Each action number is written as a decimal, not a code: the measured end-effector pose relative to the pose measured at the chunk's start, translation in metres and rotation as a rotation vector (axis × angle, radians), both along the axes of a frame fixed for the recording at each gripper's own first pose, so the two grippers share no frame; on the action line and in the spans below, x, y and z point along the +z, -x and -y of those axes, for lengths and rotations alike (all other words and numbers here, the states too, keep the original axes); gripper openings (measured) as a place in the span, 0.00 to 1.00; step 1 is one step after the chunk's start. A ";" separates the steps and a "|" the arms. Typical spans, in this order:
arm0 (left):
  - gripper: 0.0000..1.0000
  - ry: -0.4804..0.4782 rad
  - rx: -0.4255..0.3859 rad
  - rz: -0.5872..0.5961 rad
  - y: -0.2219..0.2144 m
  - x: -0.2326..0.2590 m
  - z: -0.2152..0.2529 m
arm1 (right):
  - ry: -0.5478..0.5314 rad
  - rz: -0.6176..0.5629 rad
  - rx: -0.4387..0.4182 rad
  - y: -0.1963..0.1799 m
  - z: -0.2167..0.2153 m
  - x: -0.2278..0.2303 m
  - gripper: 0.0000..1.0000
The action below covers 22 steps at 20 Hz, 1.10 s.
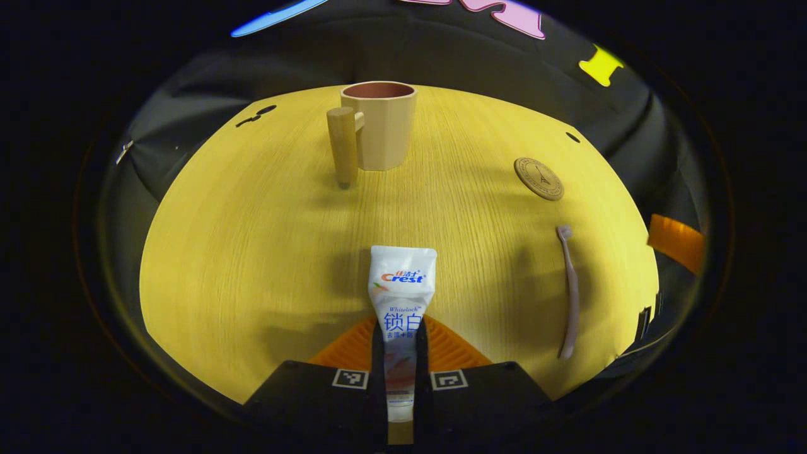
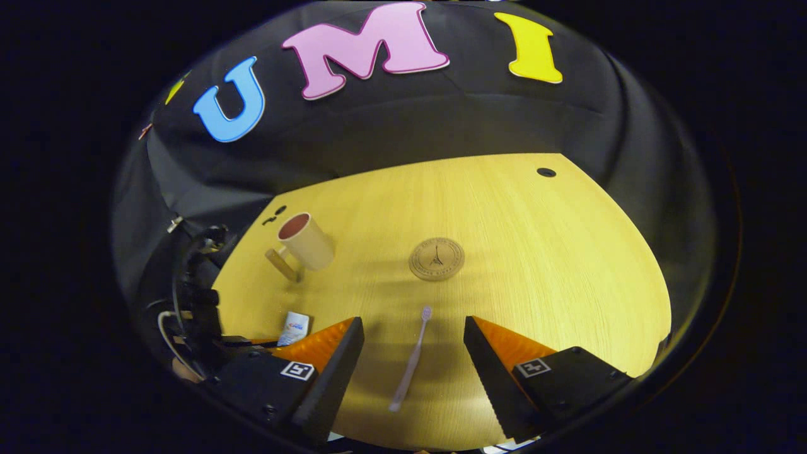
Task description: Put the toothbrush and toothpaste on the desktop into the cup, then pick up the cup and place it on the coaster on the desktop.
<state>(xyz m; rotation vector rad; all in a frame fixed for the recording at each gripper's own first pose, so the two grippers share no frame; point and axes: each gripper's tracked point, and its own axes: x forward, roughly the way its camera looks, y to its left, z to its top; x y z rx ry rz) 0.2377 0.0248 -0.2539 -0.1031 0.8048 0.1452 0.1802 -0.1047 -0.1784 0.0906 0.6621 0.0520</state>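
Left gripper view: we see our left gripper (image 1: 401, 353) with jaws closed on the toothpaste (image 1: 402, 296), its long axis aimed at the cup (image 1: 378, 126) at upper centre. Right gripper (image 2: 413, 343) jaws gape astride the toothbrush (image 2: 411, 359) on the table (image 2: 567, 252).

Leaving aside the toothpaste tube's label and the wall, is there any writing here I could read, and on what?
Coaster: lettering ringing a tower picture, too small to read.
Square markers on the right tongs: patterns, no words.
Cup, toothbrush: none.
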 end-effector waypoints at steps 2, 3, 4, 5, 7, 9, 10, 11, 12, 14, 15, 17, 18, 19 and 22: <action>0.22 0.010 -0.011 0.026 -0.001 0.004 0.003 | -0.009 -0.052 -0.037 0.004 -0.002 -0.017 0.99; 0.22 0.024 -0.014 0.038 -0.002 0.003 0.003 | -0.005 -0.075 -0.053 0.006 -0.002 -0.025 0.98; 0.22 0.038 -0.017 0.054 -0.004 0.006 0.004 | 0.001 -0.100 -0.065 0.007 -0.002 -0.032 0.98; 0.21 0.045 -0.020 0.070 -0.004 0.007 0.004 | 0.008 -0.121 -0.072 0.010 -0.003 -0.038 0.98; 0.21 0.036 -0.024 0.097 -0.006 0.010 0.002 | 0.030 -0.179 -0.075 0.012 -0.006 -0.057 0.98; 0.22 0.018 -0.019 0.111 -0.005 0.011 0.001 | 0.056 -0.223 -0.082 0.012 -0.004 -0.070 0.99; 0.21 0.023 -0.015 0.113 -0.006 0.010 0.003 | 0.064 -0.238 -0.080 0.010 -0.005 -0.077 0.99; 0.21 0.032 -0.008 0.112 -0.008 0.006 0.003 | 0.072 -0.248 -0.078 0.008 -0.007 -0.083 0.98; 0.21 0.040 -0.001 0.108 -0.008 0.005 0.004 | 0.072 -0.265 -0.074 0.008 -0.008 -0.090 0.99; 0.21 0.035 0.013 0.098 -0.008 0.006 0.004 | 0.069 -0.300 -0.087 0.009 -0.009 -0.103 0.99; 0.21 0.033 0.017 0.095 -0.008 0.005 0.004 | 0.076 -0.316 -0.098 0.011 -0.008 -0.107 0.99; 0.21 0.039 0.019 0.091 -0.008 0.004 0.005 | 0.104 -0.295 -0.101 0.004 -0.006 -0.106 0.96; 0.21 0.044 0.017 0.089 -0.009 0.006 0.005 | 0.122 -0.294 -0.104 0.004 -0.004 -0.105 0.96; 0.21 0.049 0.013 0.089 -0.009 0.005 0.005 | 0.149 -0.309 -0.112 0.006 -0.002 -0.108 0.95; 0.21 0.049 -0.010 0.096 -0.010 0.005 0.004 | 0.166 -0.335 -0.131 0.008 -0.004 -0.109 0.71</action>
